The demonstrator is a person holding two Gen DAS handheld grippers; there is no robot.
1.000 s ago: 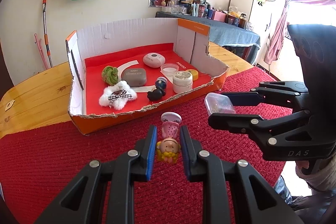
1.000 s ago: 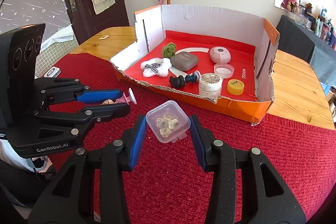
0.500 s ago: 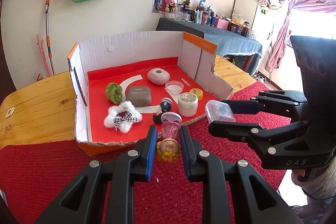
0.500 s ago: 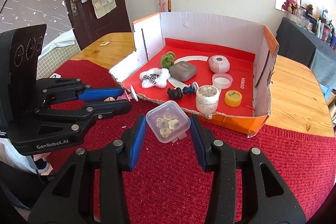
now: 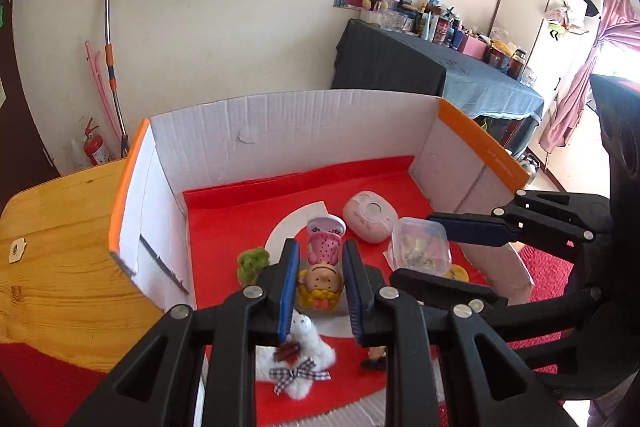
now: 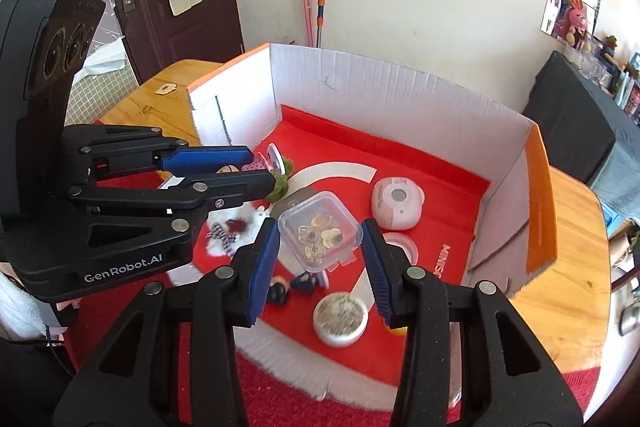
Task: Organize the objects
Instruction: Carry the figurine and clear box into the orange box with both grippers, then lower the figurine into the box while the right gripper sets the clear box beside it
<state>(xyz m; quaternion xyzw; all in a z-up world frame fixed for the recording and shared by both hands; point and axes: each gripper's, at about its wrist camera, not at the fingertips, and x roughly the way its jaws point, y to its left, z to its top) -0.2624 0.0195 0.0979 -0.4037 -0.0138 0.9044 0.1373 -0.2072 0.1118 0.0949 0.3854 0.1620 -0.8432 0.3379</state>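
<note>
Both grippers hang side by side over an open cardboard box (image 5: pixel 288 131) with a red floor, which sits on a wooden table (image 5: pixel 60 267) partly covered by a red cloth (image 6: pixel 280 399). The left gripper (image 5: pixel 320 283) is clamped on a small doll (image 5: pixel 322 267) with a pink dress and yellow hair, its blue pads pressing both sides and the doll clear of the box floor. The right gripper (image 6: pixel 320 247) is closed on a small clear plastic box (image 6: pixel 320 229) holding pale round pieces, also held in the air above the floor. Beneath them in the cardboard box lie a pink round case (image 6: pixel 396 203), a white fluffy bow (image 5: pixel 298 367), a green fuzzy ball (image 5: pixel 252 263), a white jar (image 6: pixel 340 319) and a dark little figure (image 6: pixel 280 293).
</note>
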